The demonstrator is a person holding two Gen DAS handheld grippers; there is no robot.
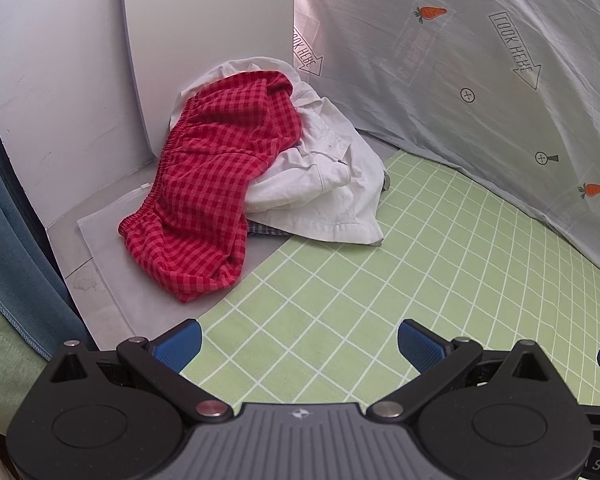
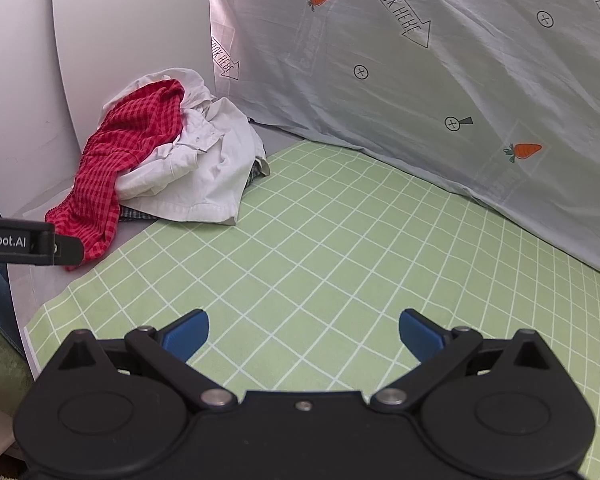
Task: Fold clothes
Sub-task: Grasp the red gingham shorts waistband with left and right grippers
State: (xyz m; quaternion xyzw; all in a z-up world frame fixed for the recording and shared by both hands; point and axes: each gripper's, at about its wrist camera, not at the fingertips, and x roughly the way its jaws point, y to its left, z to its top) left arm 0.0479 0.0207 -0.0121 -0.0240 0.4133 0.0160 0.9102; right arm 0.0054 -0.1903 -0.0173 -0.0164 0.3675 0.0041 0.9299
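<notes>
A pile of clothes lies in the far left corner: red checked shorts [image 1: 204,184] draped over a crumpled white garment [image 1: 324,184], with a bit of dark checked cloth [image 1: 266,229] under them. The shorts [image 2: 112,168] and white garment [image 2: 196,176] also show in the right wrist view. My left gripper [image 1: 300,344] is open and empty, low over the green grid mat [image 1: 380,280], short of the pile. My right gripper [image 2: 304,334] is open and empty over the mat [image 2: 340,248], further right. The left gripper's body [image 2: 24,246] shows at the right wrist view's left edge.
A pale sheet printed with carrots and arrows [image 1: 480,80] hangs along the back and right. White panels [image 1: 204,40] stand behind the pile. Blue cloth [image 1: 8,240] hangs at the left edge. A white sheet [image 1: 112,264] lies under the shorts.
</notes>
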